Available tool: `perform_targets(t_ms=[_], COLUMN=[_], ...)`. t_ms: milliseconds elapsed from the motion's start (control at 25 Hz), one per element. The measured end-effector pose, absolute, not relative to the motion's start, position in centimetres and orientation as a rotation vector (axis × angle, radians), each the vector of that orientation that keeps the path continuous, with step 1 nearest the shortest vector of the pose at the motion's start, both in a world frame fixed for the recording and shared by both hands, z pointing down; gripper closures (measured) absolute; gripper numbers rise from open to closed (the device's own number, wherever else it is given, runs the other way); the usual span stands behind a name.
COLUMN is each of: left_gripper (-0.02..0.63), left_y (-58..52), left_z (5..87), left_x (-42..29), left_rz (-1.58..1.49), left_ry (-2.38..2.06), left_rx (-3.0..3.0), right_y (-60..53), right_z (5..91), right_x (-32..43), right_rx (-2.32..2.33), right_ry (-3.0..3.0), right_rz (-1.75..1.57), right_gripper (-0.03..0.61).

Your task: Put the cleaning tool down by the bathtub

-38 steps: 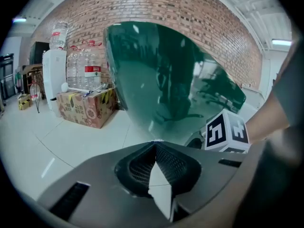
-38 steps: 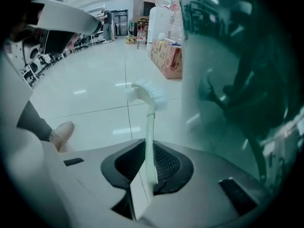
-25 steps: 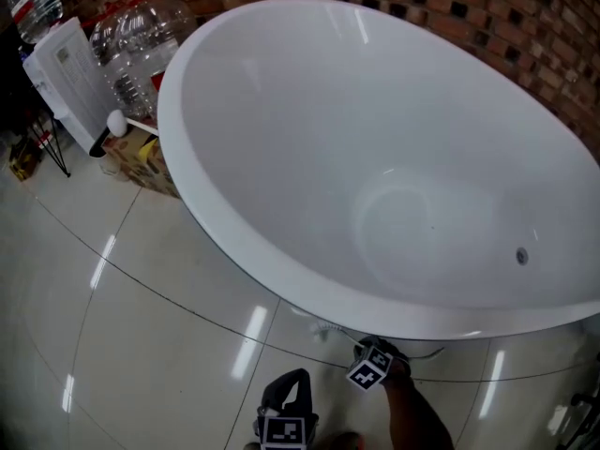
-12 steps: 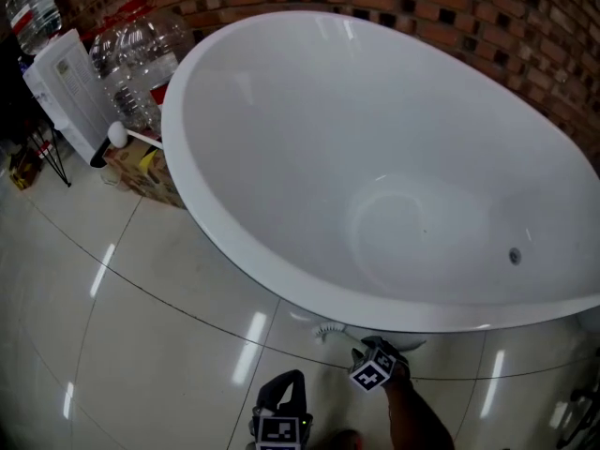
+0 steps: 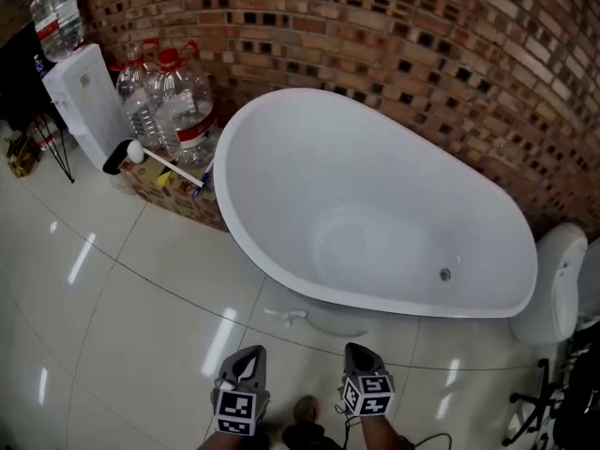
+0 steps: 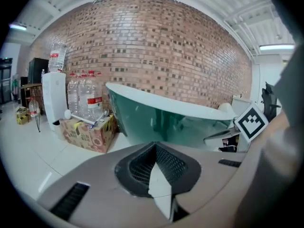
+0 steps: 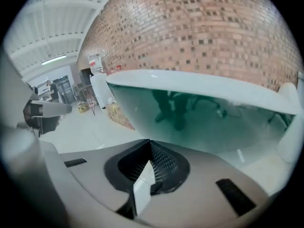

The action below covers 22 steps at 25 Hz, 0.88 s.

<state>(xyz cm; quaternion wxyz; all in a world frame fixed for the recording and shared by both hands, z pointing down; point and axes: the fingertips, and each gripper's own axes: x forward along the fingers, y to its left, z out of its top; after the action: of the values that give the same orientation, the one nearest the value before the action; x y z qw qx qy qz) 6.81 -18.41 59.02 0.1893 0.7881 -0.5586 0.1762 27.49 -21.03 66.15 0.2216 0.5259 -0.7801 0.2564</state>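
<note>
The white oval bathtub [image 5: 375,223] stands against the brick wall, and it also fills the left gripper view [image 6: 161,120] and the right gripper view [image 7: 199,113]. A small white cleaning tool [image 5: 286,315] lies on the tiled floor against the tub's base, apart from both grippers. My left gripper [image 5: 249,354] and right gripper [image 5: 360,351] are side by side at the bottom edge, pointing toward the tub. The left gripper's [image 6: 156,167] jaws are shut and empty. The right gripper's [image 7: 145,167] jaws have just been closing and are shut with nothing between them.
Large water bottles [image 5: 173,97] and a white dispenser [image 5: 89,101] stand at the back left. A long-handled brush [image 5: 164,164] rests on a cardboard box [image 5: 173,190] beside the tub. A white toilet [image 5: 558,284] and a chair base [image 5: 544,411] are at the right.
The view has pulled up and back from the tub. The right gripper has come away from the tub's base, and both grippers now sit side by side. The white tool stays on the floor.
</note>
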Motion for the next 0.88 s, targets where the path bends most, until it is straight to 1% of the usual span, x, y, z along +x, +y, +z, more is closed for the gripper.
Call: perform_targets(t_ms=[280, 480, 560, 720, 880], left_gripper=[0.614, 0.614, 0.614, 0.614, 0.614], left_y=[-13.8, -10.6, -10.1, -8.7, -7.0], left_z=[44.7, 34.5, 30.4, 22.3, 16.5], left_x=[7.1, 7.3, 8.7, 13.5, 17.0], left_rz=[0.425, 0.374, 0.338, 0.243, 0.183], left_ry=[-1.525, -1.547, -1.574, -1.573, -1.635], left_rx=[2.34, 2.345, 2.348, 2.381, 2.402], right_y=[-16.5, -11.9, -11.0, -9.1, -7.8], right_z=[46.7, 34.3, 29.7, 22.5, 16.7], right_x=[29.1, 30.5, 31.5, 34.5, 37.5], right_rx=[1.709, 1.822, 1.842, 1.857, 1.839], right_ry=[-2.188, -2.214, -2.257, -2.33, -2.425], right_rz=[0.567, 0.467, 0.413, 0.369, 0.32], right_gripper=[0.566, 0.566, 0.566, 0.566, 0.566])
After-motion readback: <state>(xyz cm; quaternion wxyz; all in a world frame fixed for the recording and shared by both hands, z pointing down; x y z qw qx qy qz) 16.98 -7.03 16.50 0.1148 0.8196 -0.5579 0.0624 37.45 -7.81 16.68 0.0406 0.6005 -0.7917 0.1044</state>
